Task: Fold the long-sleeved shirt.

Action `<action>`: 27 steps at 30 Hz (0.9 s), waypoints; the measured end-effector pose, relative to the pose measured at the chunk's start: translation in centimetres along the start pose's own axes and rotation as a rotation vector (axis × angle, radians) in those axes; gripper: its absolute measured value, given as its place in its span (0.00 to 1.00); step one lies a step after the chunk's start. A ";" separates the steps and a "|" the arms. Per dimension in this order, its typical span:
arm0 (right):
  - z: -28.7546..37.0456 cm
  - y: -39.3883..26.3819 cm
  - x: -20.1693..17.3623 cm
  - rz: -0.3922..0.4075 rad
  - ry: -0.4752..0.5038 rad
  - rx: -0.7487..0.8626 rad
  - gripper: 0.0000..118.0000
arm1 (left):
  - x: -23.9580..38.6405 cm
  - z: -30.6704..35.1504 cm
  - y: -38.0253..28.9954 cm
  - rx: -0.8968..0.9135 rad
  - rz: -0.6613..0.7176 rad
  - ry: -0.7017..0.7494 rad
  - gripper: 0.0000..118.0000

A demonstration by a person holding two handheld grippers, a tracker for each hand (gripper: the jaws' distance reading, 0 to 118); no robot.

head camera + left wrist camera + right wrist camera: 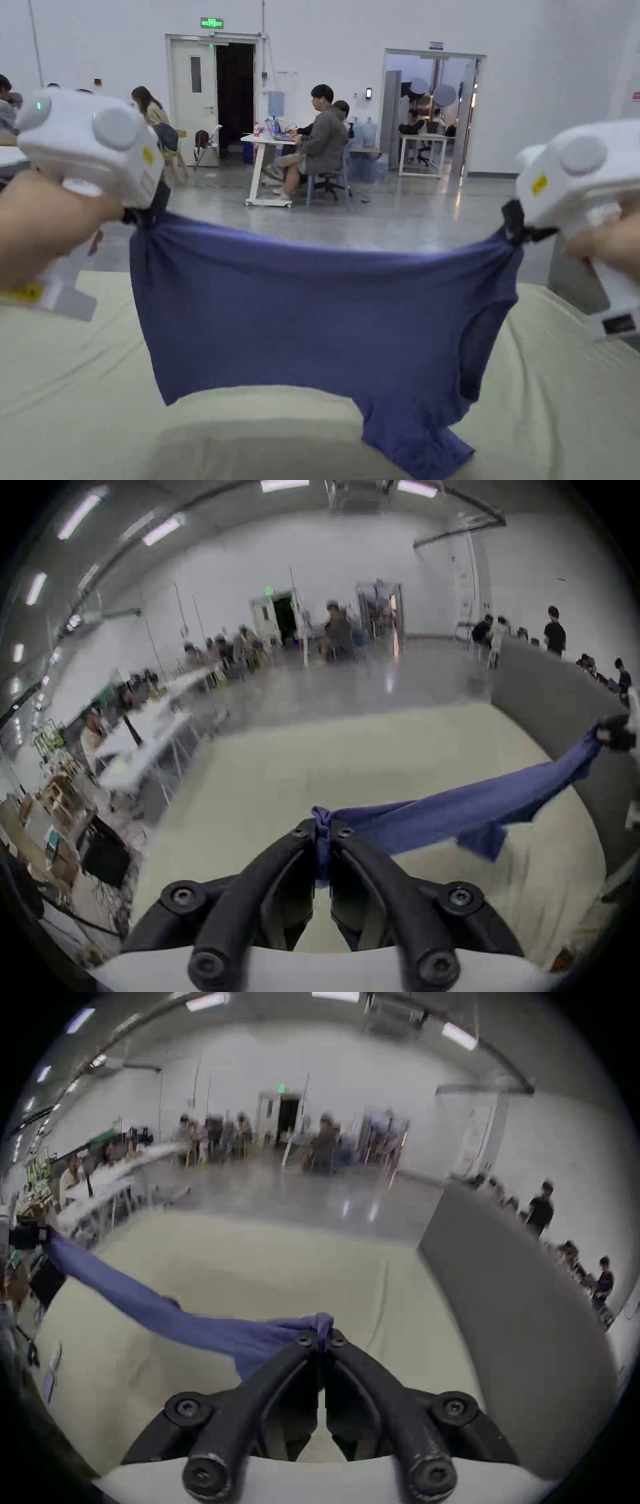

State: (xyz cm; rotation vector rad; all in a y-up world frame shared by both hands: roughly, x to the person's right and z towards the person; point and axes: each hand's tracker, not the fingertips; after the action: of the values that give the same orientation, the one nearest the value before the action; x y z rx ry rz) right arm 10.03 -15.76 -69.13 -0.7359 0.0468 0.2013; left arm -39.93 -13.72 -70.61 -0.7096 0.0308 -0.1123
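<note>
Fingers gripping blue shirt above cream table

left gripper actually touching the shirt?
Touching. In the left gripper view the left gripper has both jaws closed on a bunched edge of the shirt, with cloth pinched between the tips and running off taut to the side.

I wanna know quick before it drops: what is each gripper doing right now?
Left gripper: closed, jaws pinching one corner of the blue shirt.
Right gripper: closed, jaws pinching the other corner, shirt stretched between them above the table.
</note>
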 end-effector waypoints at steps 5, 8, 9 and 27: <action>-10.4 -14.6 -2.7 -0.004 0.063 -0.256 0.00 | 1.6 -8.5 -14.5 -0.266 -0.041 -0.021 0.00; -10.7 -19.9 -2.5 -0.046 0.119 -0.295 0.00 | 1.3 -8.3 -21.0 -0.355 -0.011 -0.068 0.00; -9.9 -21.4 -2.4 -0.042 0.129 -0.287 0.00 | 0.9 -7.8 -22.6 -0.362 0.007 -0.077 0.00; 18.0 -47.5 -2.9 0.021 0.303 -0.305 0.00 | -0.4 17.0 -46.8 -0.524 -0.115 -0.237 0.00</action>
State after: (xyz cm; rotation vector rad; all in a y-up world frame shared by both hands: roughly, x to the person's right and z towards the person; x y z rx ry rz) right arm 16.07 -38.52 -24.03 -1.0661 0.3179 0.1163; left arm -43.51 -37.89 -27.17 -1.2452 -0.2146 -0.1306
